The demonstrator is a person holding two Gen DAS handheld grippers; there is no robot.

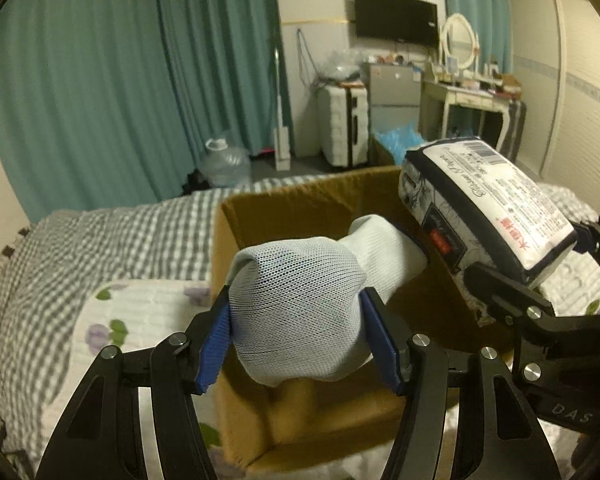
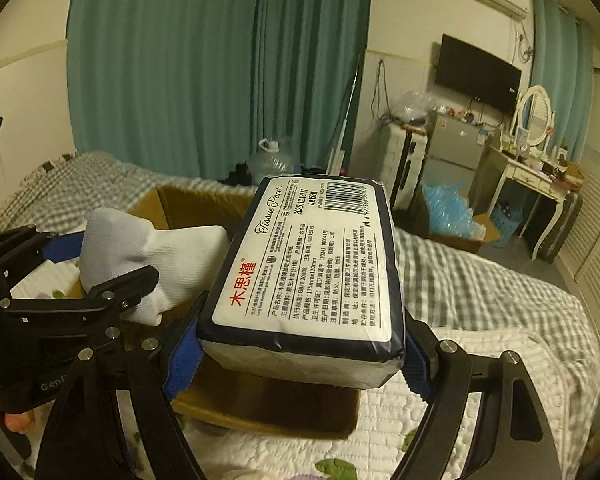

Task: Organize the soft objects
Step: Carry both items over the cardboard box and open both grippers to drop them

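Bedroom with teal curtains [image 1: 112, 80], a wall-mounted television [image 1: 396, 20], a white dressing table [image 1: 460, 92] with oval mirror, a suitcase [image 1: 342, 124] and a small refrigerator [image 1: 394, 92] along the far wall. A bed [image 1: 80, 236] with a grey-checked cover carries a floral quilt [image 1: 140, 320], on which an open cardboard box [image 1: 300, 208] stands.

Left gripper [image 1: 296, 328]: half-spread jaws, blue pads pressed on both sides of a bundled white mesh sock [image 1: 300, 304], held above the box opening near its left wall; the sock's long axis runs away from the camera, toe end toward the far right.

Right gripper [image 2: 300, 356]: jaws set wide, clamped on the near end of 1 tissue paper pack [image 2: 312, 264], held above the box's right edge, label side up, long axis pointing away toward the far wall.
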